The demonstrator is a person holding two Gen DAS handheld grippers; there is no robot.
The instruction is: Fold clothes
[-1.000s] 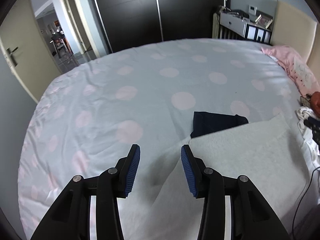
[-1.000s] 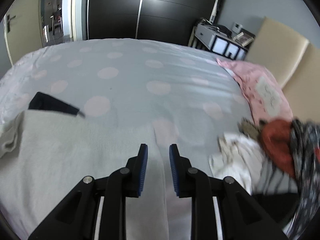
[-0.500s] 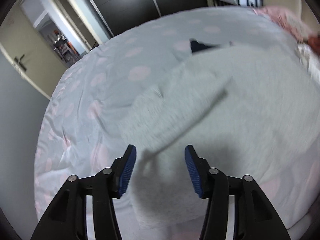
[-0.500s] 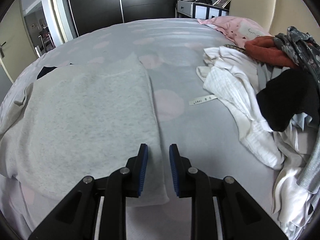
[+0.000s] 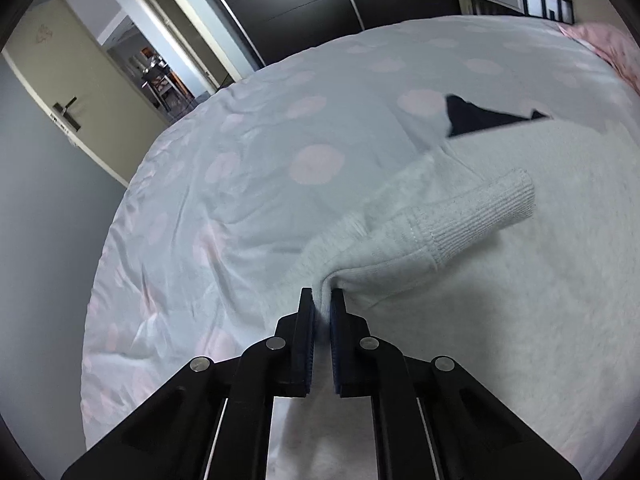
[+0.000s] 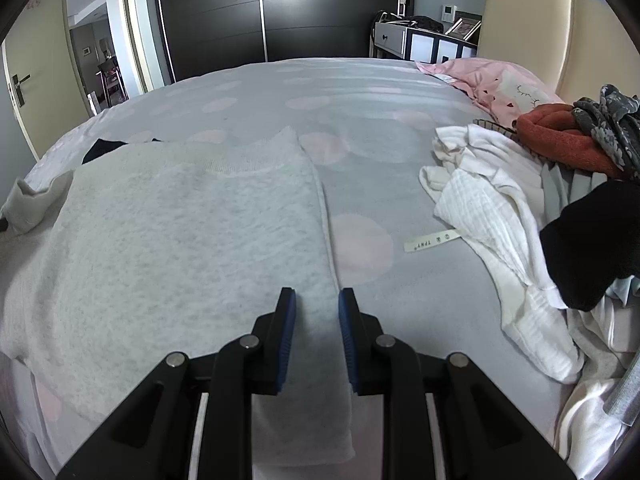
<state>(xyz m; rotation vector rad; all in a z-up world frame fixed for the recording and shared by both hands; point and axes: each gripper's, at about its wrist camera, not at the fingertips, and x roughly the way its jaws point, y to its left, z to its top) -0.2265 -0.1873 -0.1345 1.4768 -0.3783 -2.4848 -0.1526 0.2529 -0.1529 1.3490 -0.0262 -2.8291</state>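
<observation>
Since half a second ago the left claw (image 5: 321, 307) has closed from wide open onto the grey sweater (image 6: 180, 232)'s sleeve (image 5: 420, 236), near its ribbed cuff. The sweater lies spread on the bed (image 6: 360, 120). A thin pinch could slip if pulled hard, dragging the body askew. The right claw (image 6: 317, 334) hovers part-open over the sweater's right edge, holding nothing.

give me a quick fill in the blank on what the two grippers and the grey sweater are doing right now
1. The left gripper is shut on the grey sweater's ____.
2. The right gripper is ____, hovering over the sweater.
3. The bed cover has pink ____.
4. The label lies beside the ____ clothes.

Missing words: sleeve; open; dots; white
</observation>
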